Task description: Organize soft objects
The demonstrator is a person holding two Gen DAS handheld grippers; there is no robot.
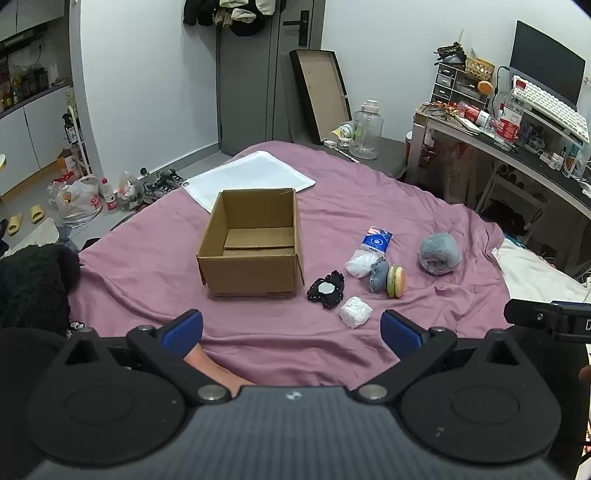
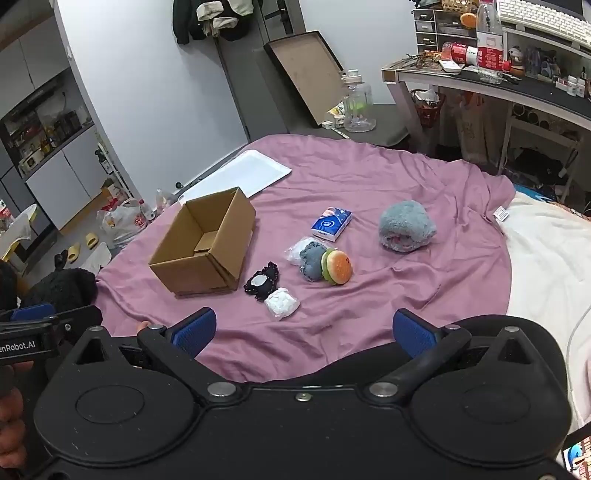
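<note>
A grey door [image 1: 255, 77] stands at the far wall with dark and pale clothes [image 1: 229, 14] hanging over its top. A shallow brown tray [image 1: 321, 92] leans against the wall beside it, and a clear plastic jug [image 1: 365, 129] stands on the floor nearby. To the right, a cluttered tabletop [image 1: 517, 144] carries a white keyboard [image 1: 550, 107], a dark monitor [image 1: 546, 62] and a red-labelled water bottle [image 1: 511, 118]. Yellow slippers [image 1: 26, 218] and a plastic shopping bag [image 1: 79, 201] lie on the floor at left.
</note>
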